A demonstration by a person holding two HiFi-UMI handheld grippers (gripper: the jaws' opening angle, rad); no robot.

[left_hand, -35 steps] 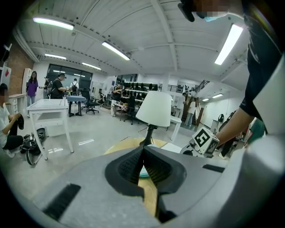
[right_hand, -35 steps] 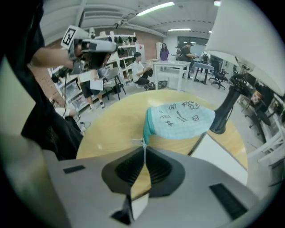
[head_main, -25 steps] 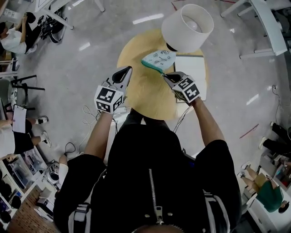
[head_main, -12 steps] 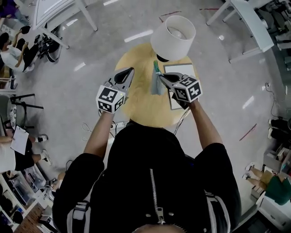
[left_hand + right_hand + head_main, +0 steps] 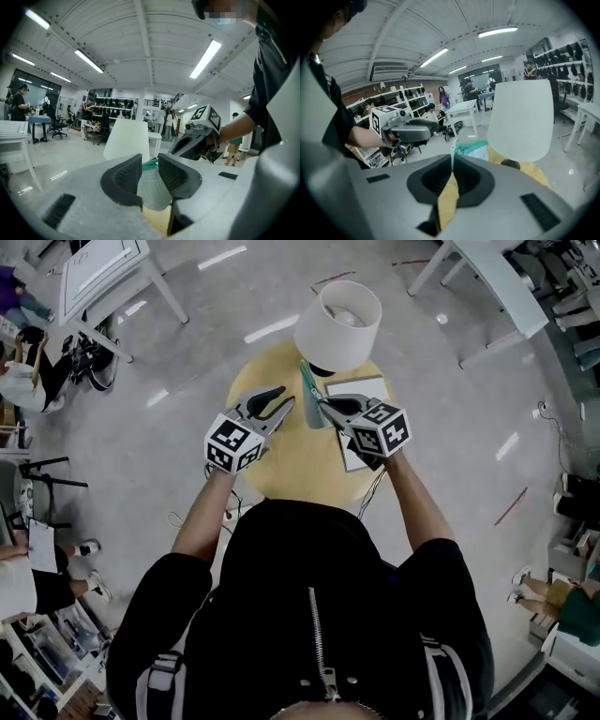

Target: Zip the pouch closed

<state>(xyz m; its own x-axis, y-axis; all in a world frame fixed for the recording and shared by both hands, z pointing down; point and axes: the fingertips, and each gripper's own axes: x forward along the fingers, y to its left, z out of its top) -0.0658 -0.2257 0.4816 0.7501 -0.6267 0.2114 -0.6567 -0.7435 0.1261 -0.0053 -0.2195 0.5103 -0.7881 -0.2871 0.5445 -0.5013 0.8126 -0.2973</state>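
Glossy grey floor [image 5: 141, 460], white table [image 5: 98, 268]

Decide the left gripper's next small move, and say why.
Probably ease the left gripper forward and close it on the pouch. Its jaws have just been opening and stand apart, the pouch's fabric in the gap but unpinched. The right gripper, shut on the pouch's edge, holds it up alone; a second grip would likely steady it for zipping.

Pretty bright, even indoor light from long ceiling tubes [image 5: 206, 58], which glare as white streaks on the glossy floor [image 5: 272, 329]. Shadows stay soft. Both gripper views bend hard toward dark corners, and the nearest stuff in them looks soft.
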